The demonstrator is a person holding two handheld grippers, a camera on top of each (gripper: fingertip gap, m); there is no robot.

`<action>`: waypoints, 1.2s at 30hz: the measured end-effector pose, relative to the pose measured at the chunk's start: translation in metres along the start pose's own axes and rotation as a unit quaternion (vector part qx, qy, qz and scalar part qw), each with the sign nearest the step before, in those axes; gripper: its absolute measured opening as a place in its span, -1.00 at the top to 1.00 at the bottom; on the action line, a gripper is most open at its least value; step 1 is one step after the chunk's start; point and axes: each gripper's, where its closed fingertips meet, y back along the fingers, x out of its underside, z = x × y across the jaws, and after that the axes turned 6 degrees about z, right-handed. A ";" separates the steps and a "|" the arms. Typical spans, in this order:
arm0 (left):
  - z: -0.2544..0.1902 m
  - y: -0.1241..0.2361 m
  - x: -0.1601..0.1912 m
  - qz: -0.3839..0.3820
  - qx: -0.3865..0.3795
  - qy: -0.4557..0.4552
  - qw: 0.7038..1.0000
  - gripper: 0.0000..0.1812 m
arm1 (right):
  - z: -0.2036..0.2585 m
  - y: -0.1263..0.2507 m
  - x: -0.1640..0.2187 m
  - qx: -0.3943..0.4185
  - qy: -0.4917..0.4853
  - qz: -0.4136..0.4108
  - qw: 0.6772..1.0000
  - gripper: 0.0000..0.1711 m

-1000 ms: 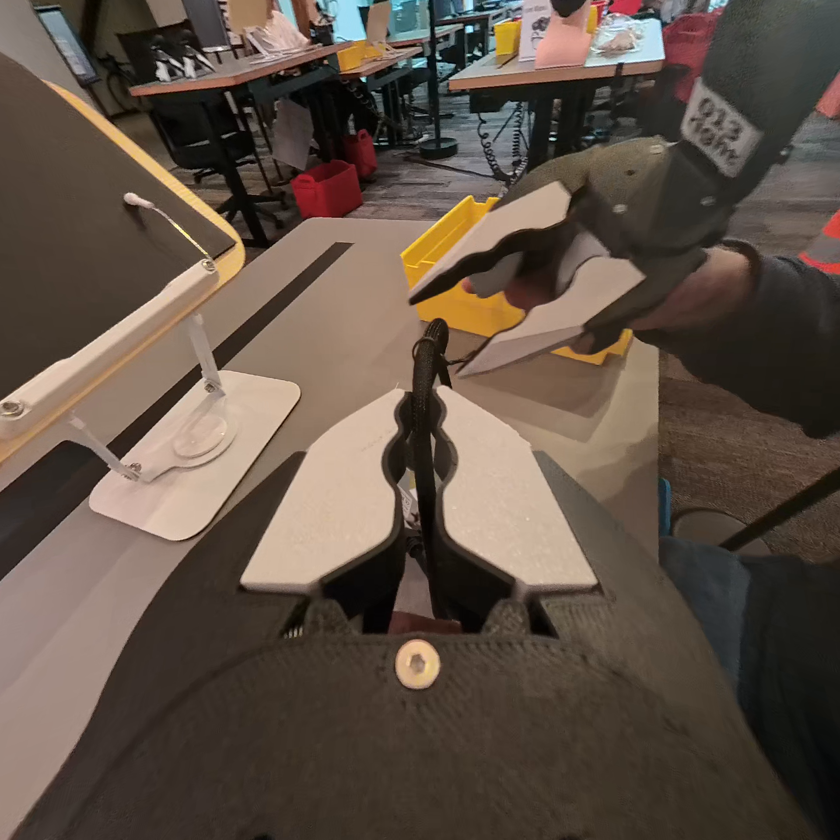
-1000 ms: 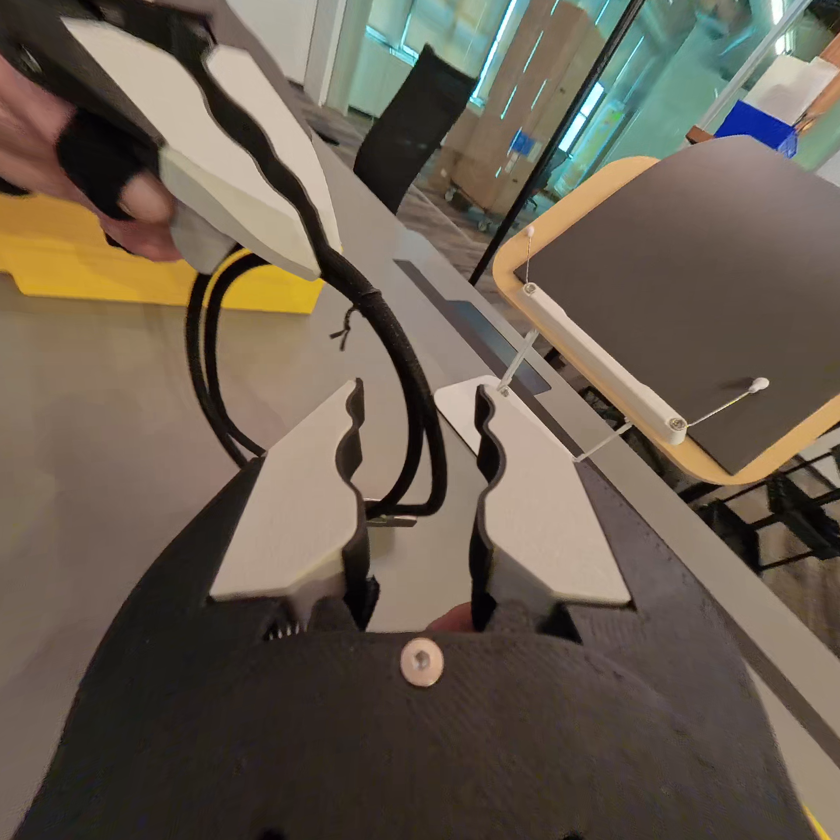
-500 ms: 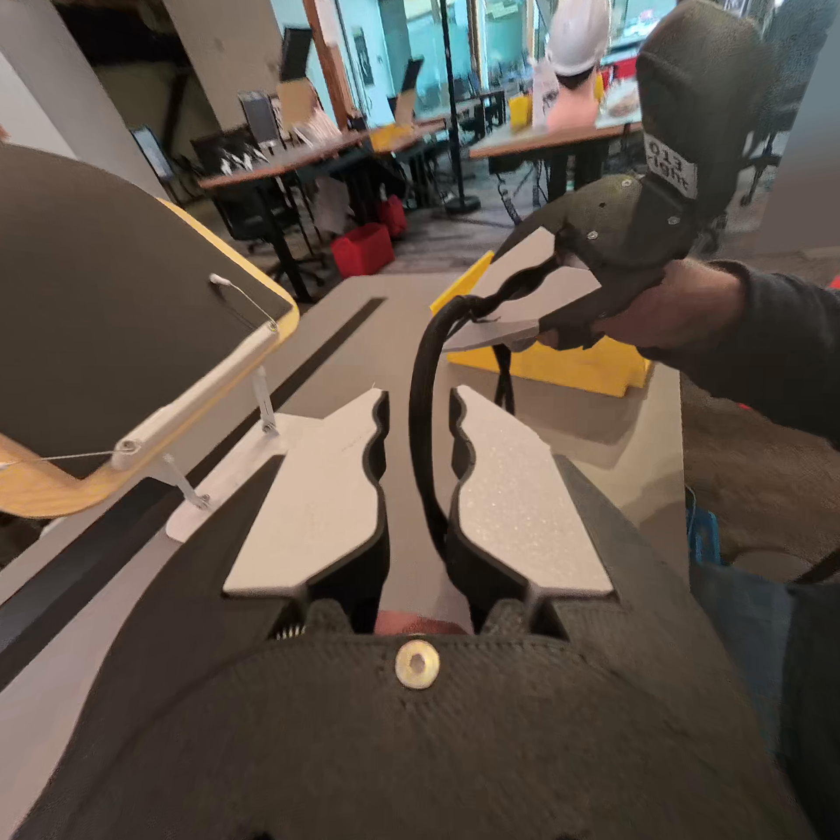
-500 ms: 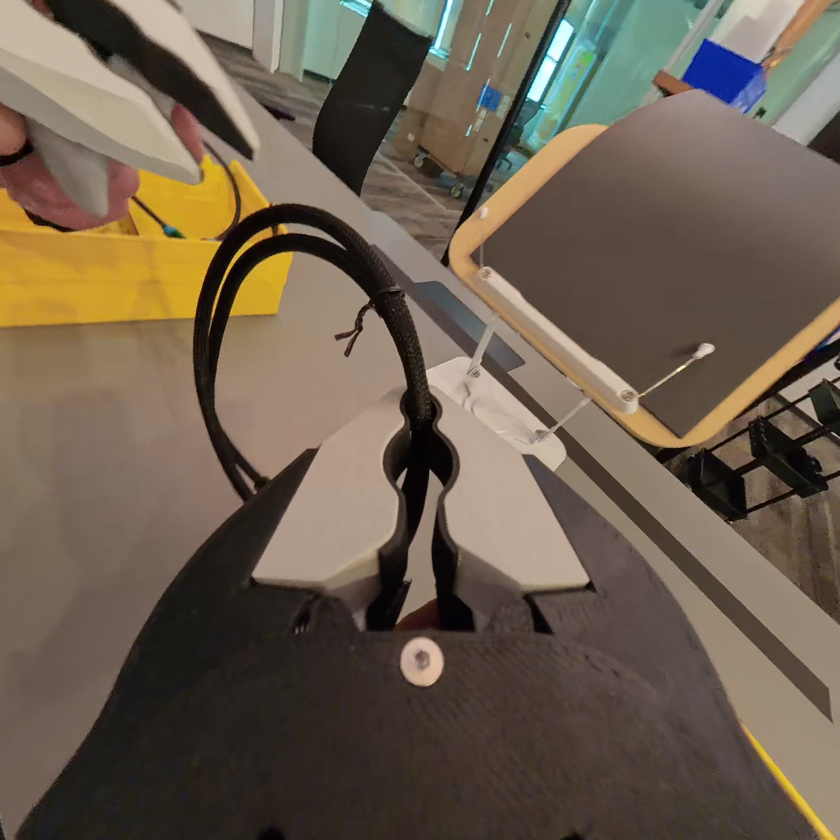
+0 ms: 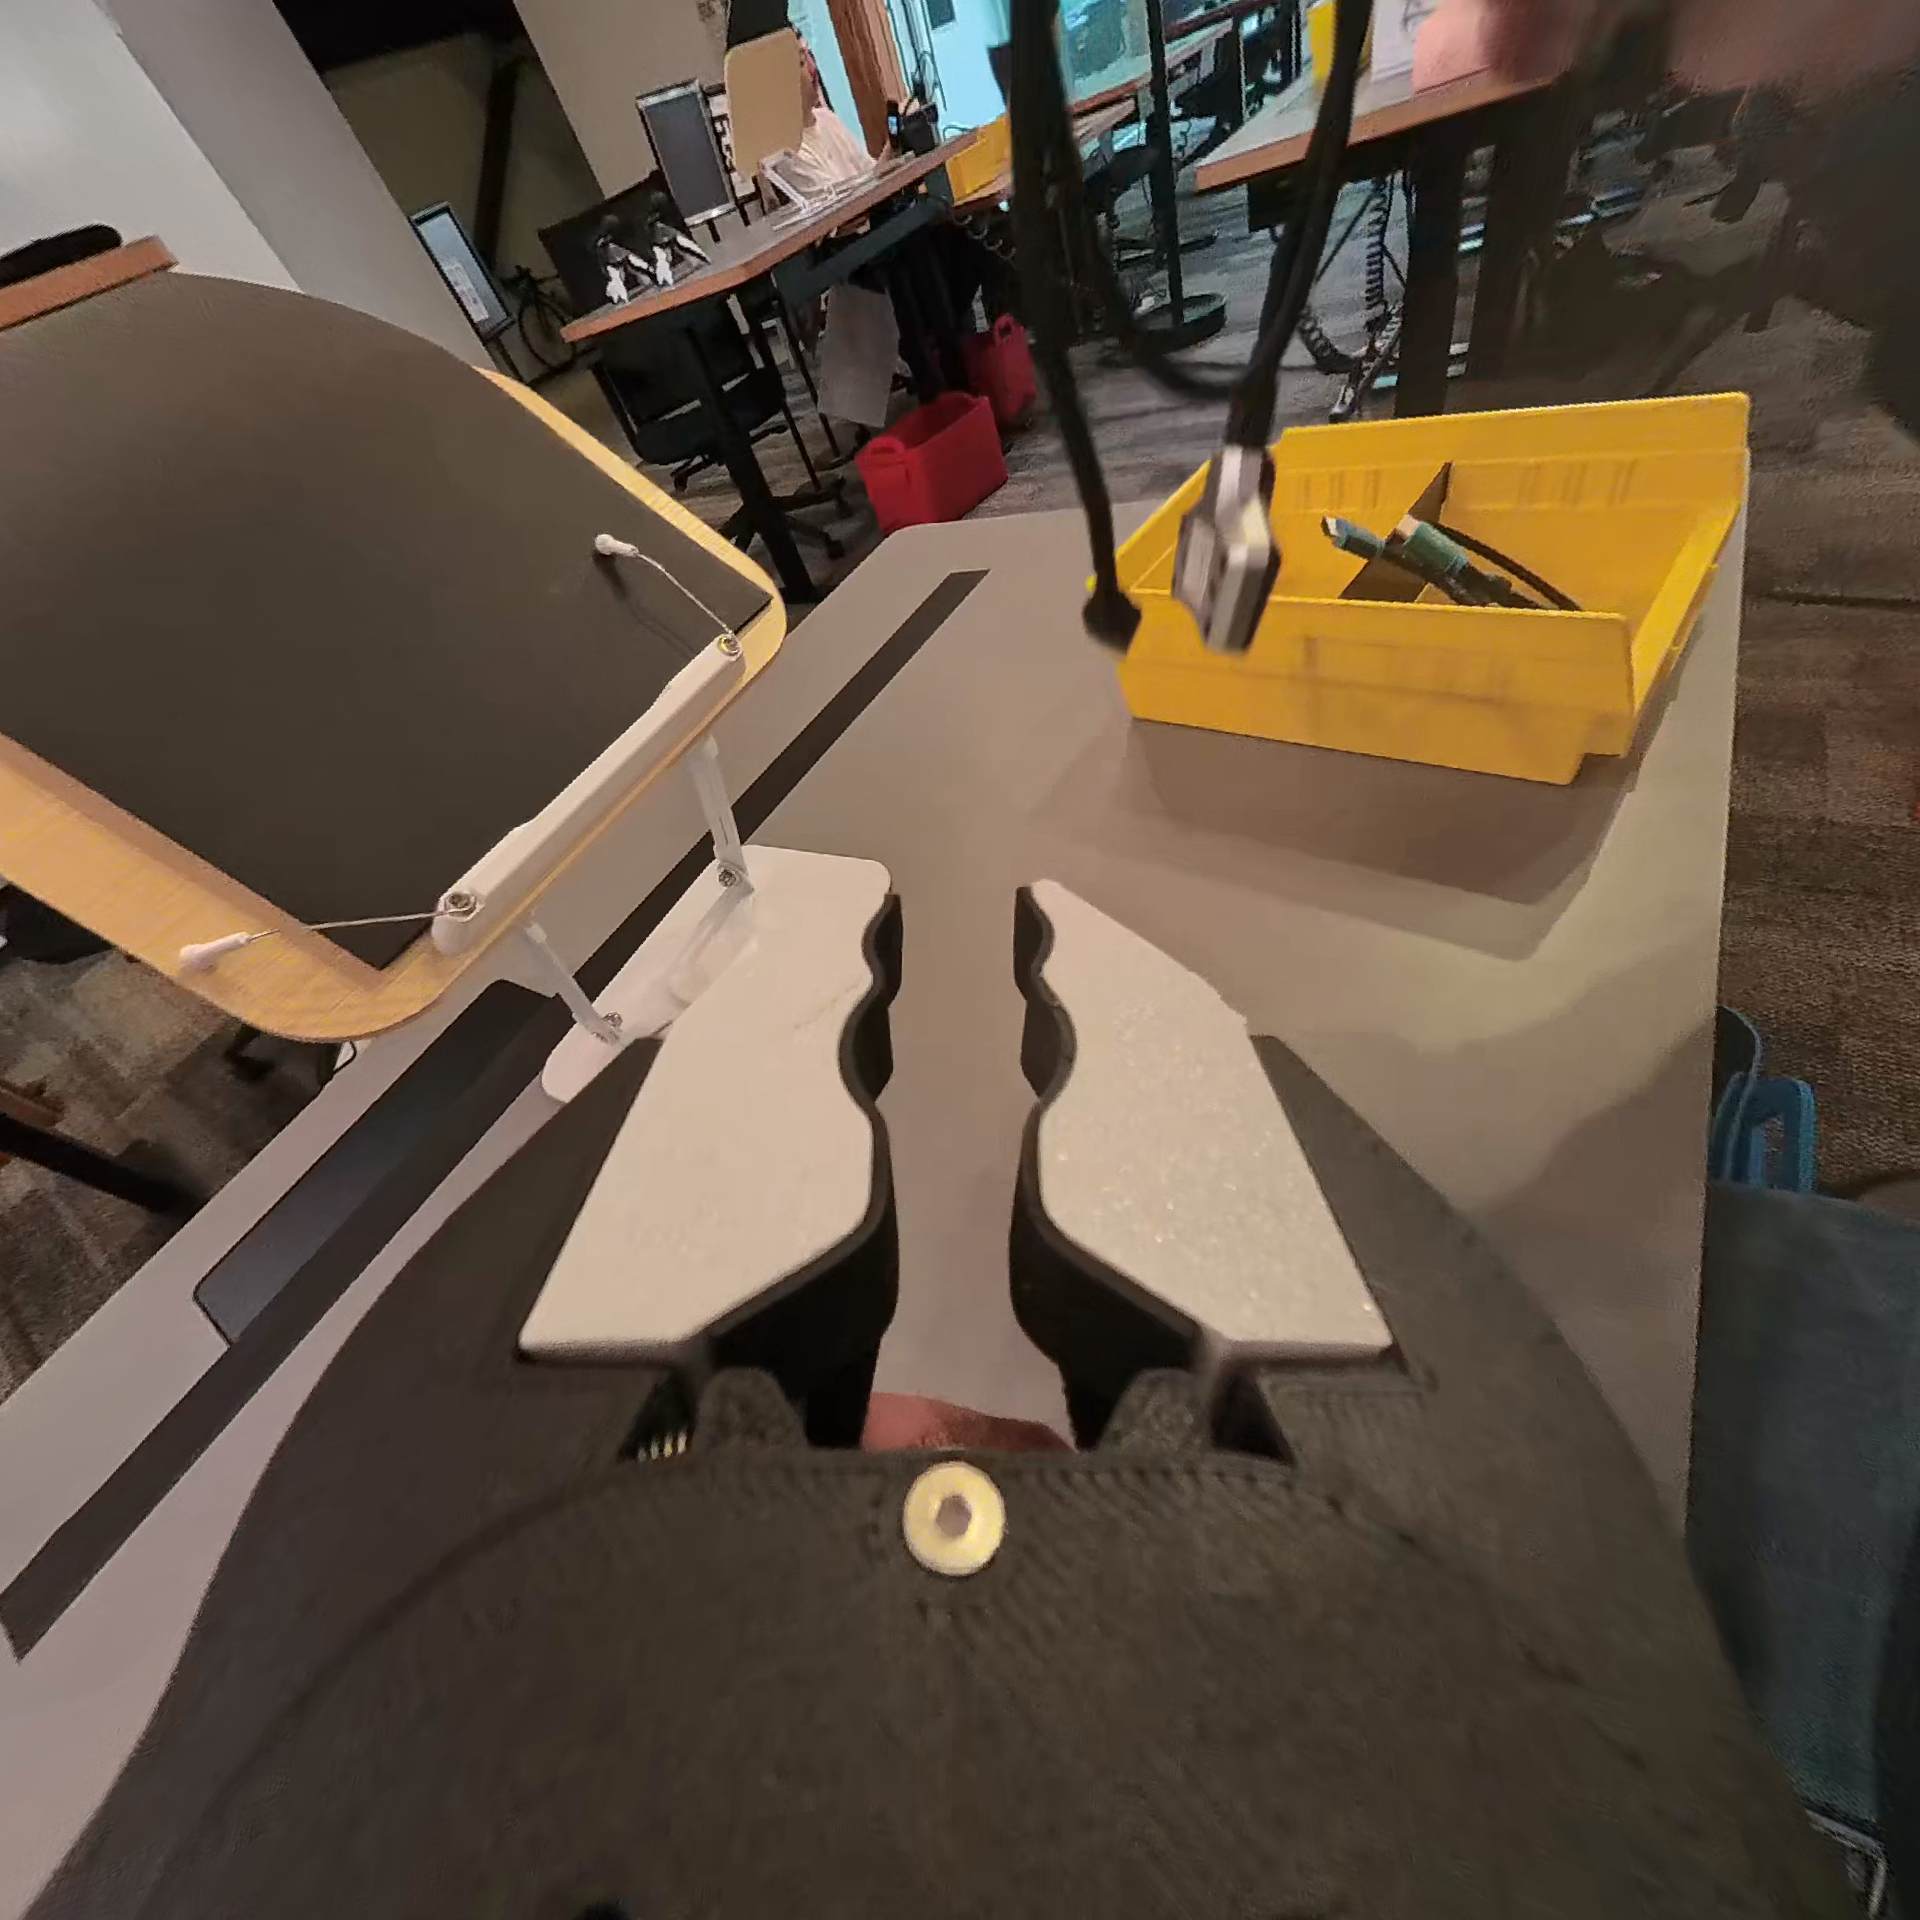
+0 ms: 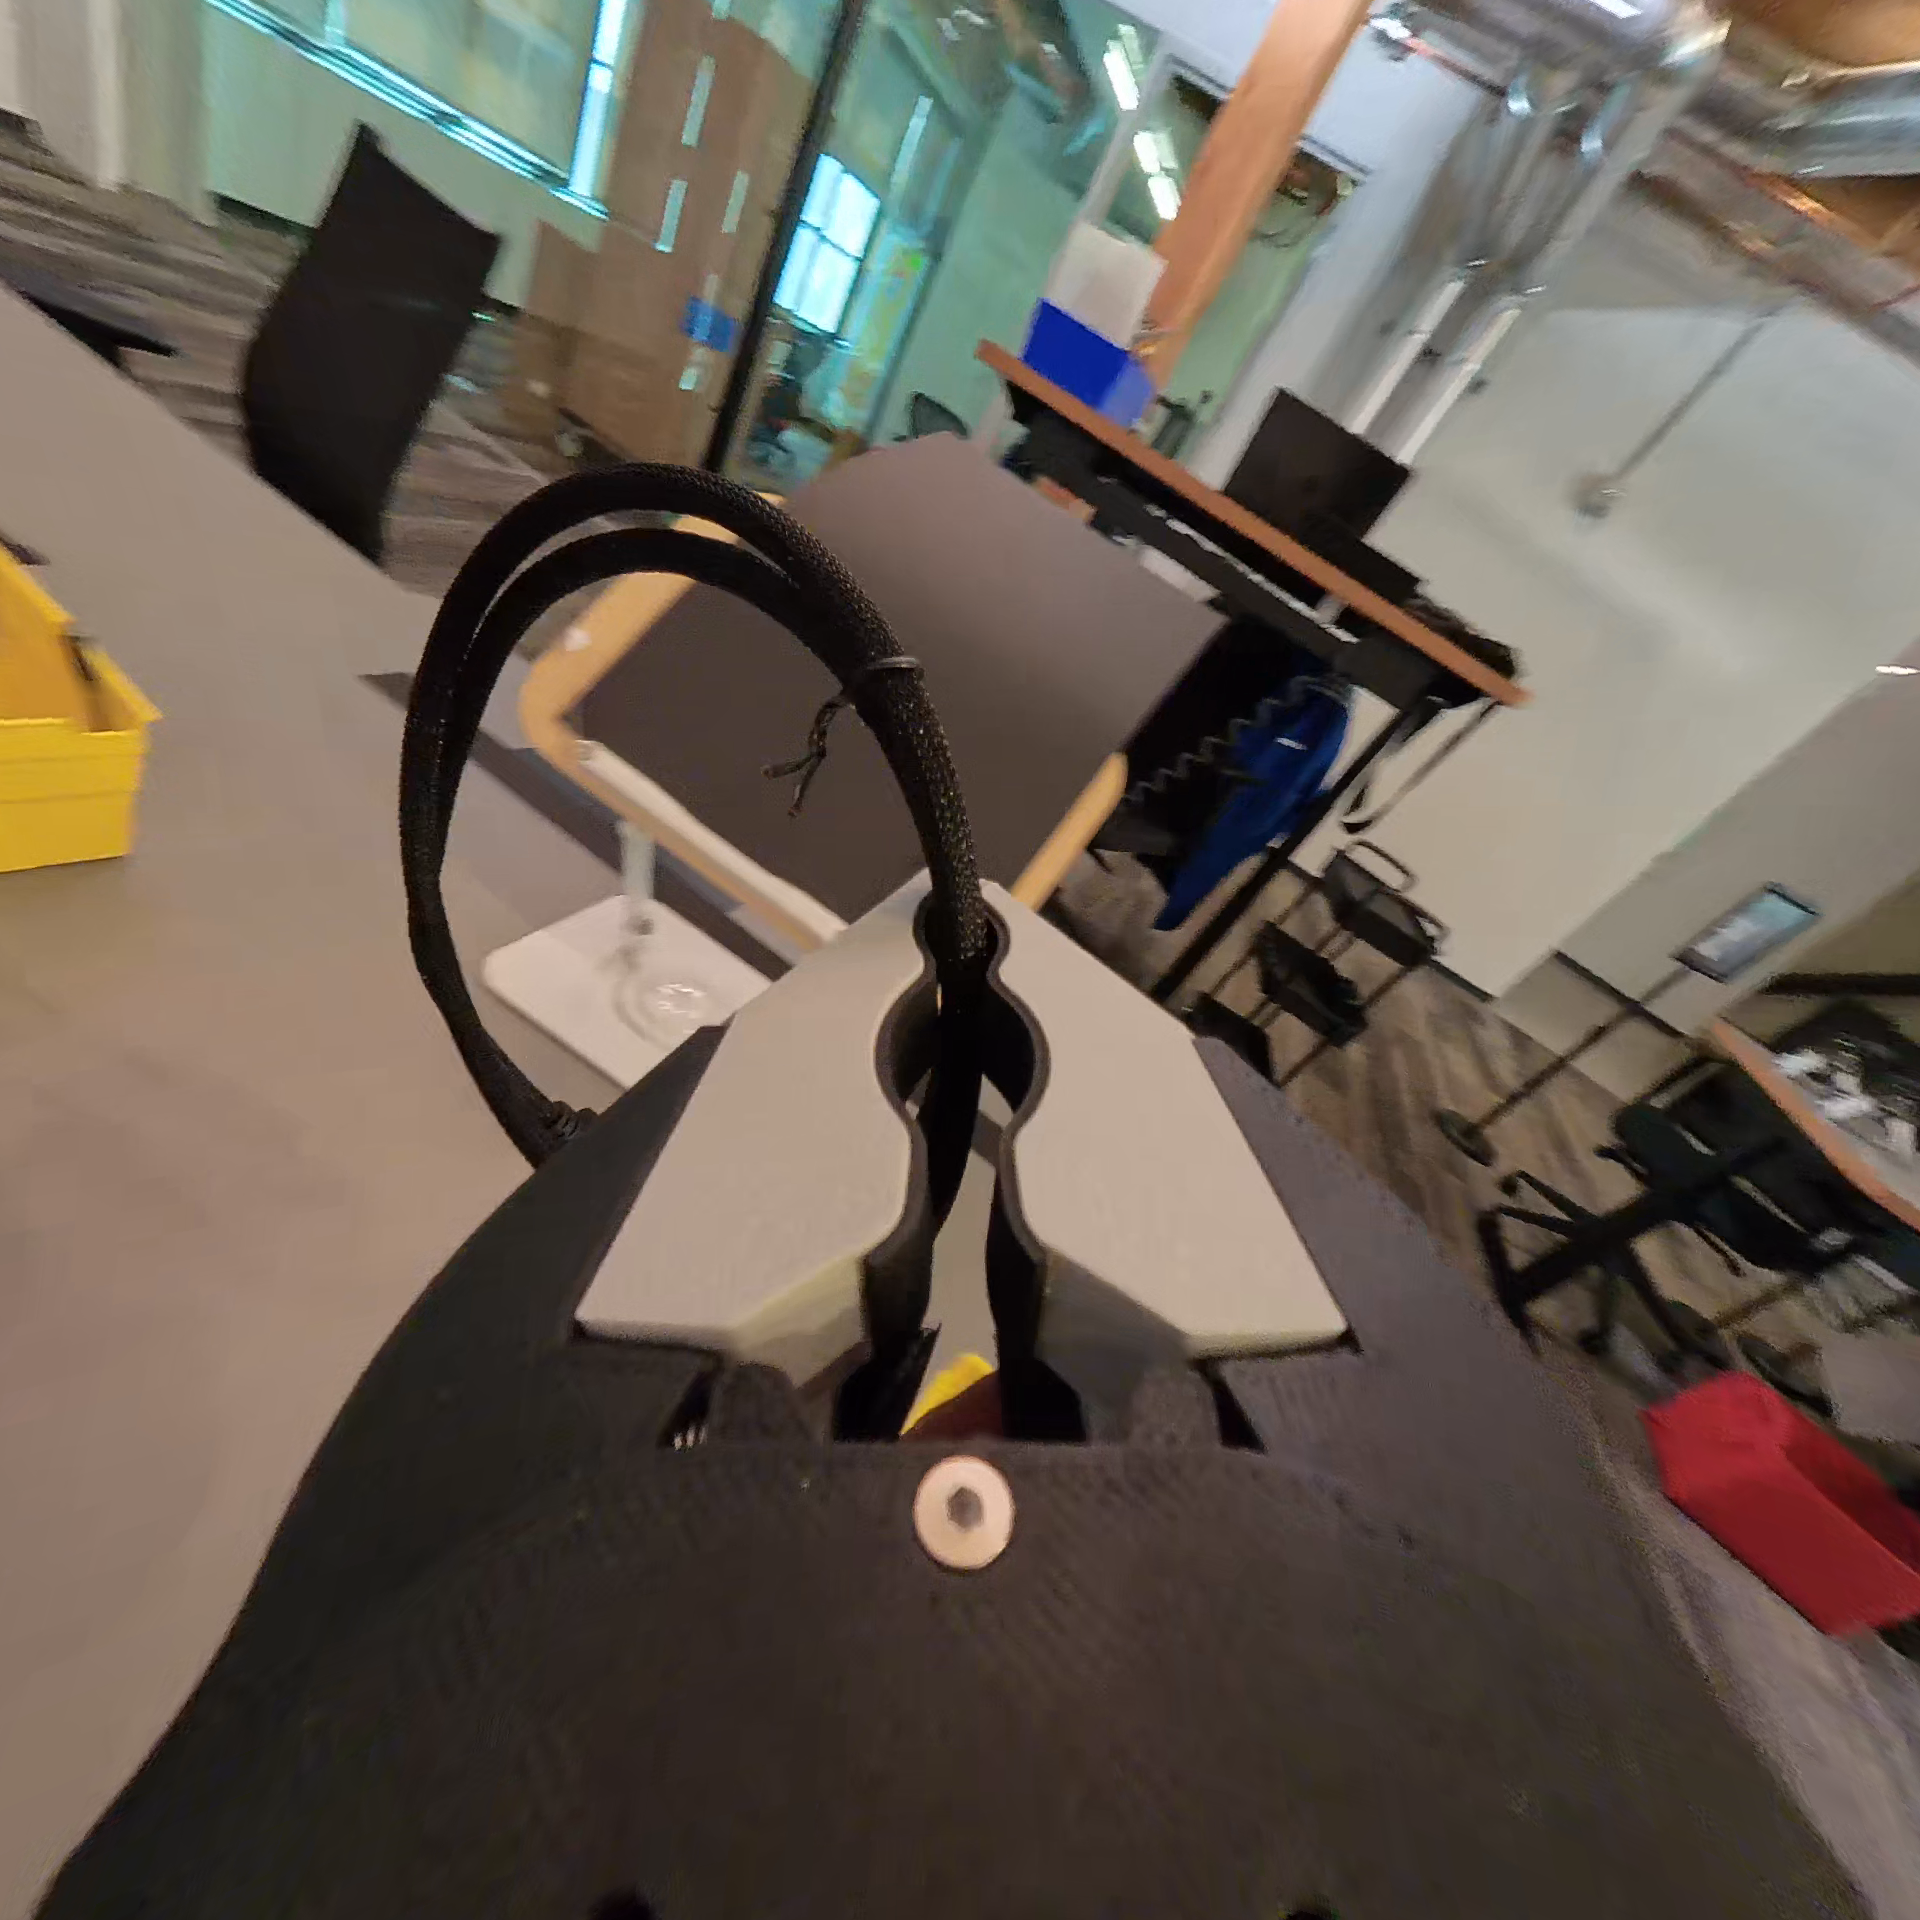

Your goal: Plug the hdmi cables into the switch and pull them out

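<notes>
Centrally, yellow bin [image 5: 1455, 675] seen on grey table [image 5: 1195, 852], cables [image 5: 1444, 556] lain inside, silver plug [image 5: 1226, 551] dangled before bin, left gripper [image 5: 951, 935] held apart and empty, right gripper [image 6: 961, 914] clamped on braided black cable [image 6: 935, 769].

Colour rundown: braided cable [image 6: 940, 790] is black with a woven mesh texture, its dangling plug [image 5: 1226, 556] silvery grey. Bin [image 5: 1382, 675] is bright yellow, holding cables with green connectors [image 5: 1429, 542]. Table [image 5: 1299, 935] is plain grey with a black strip [image 5: 842, 717]. Tilted board [image 5: 312, 623] is black with a light wood edge, white stand base [image 6: 582, 982]. Gripper fingers [image 5: 727, 1153] are speckled white with black edges. Red bin [image 5: 935, 457] sits on the floor.
</notes>
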 end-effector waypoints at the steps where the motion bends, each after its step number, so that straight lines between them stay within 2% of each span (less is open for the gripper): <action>1: 0.002 0.000 0.001 0.002 -0.003 0.000 1.000 0.78 | -0.018 0.005 0.001 0.021 0.001 0.004 1.000 1.00; 7: 0.004 -0.003 0.010 0.017 -0.009 0.000 1.000 0.79 | -0.106 0.016 0.051 0.121 -0.002 0.071 0.990 1.00; 12: 0.000 -0.008 0.015 0.030 -0.007 -0.007 1.000 0.79 | -0.138 0.025 0.115 0.145 -0.039 0.133 0.980 1.00; 17: -0.001 -0.013 0.019 0.037 -0.002 -0.003 0.999 0.79 | -0.134 0.021 0.175 0.116 -0.074 0.191 0.972 1.00; 23: -0.006 -0.017 0.024 0.051 0.004 -0.010 0.999 0.79 | -0.111 -0.001 0.246 0.057 -0.092 0.279 0.954 1.00; 27: -0.004 -0.016 0.029 0.063 0.002 -0.014 0.998 0.78 | -0.114 -0.016 0.268 0.065 -0.103 0.281 0.952 1.00; 36: 0.001 -0.015 0.040 0.091 -0.009 -0.023 0.996 0.76 | -0.104 -0.034 0.334 0.056 0.021 0.404 0.913 0.87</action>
